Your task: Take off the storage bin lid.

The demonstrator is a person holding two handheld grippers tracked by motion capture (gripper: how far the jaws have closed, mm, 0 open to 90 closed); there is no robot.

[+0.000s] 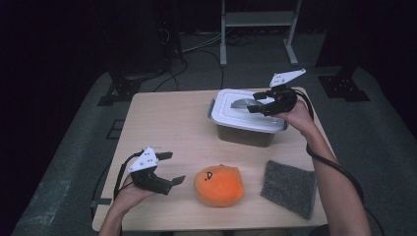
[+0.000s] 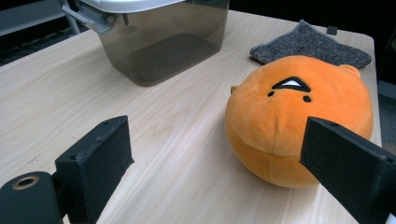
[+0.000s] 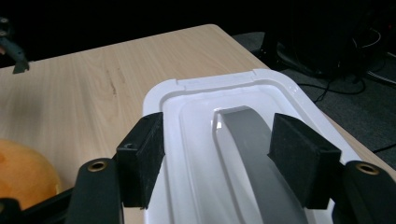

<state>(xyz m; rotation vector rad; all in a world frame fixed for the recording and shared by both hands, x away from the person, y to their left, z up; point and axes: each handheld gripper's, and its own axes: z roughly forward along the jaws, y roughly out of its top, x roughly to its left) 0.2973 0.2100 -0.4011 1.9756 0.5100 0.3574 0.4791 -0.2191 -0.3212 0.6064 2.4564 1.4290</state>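
Note:
A smoky plastic box (image 1: 244,132) with a white lid (image 1: 226,107) and grey lid handle (image 3: 254,154) stands at the back right of the table. My right gripper (image 1: 256,104) hovers open over the lid, its jaws on either side of the handle without touching it; the right gripper (image 3: 217,156) looks along the lid. An orange round plush toy (image 1: 219,186) with a small face lies near the front edge. My left gripper (image 1: 172,168) is open just left of the plush (image 2: 294,116), with nothing between its jaws.
A dark grey felt cloth (image 1: 289,187) lies at the front right, beside the plush. The light wooden table (image 1: 167,123) has bare surface at the left and middle. Cables and a metal stand (image 1: 258,29) sit on the floor behind.

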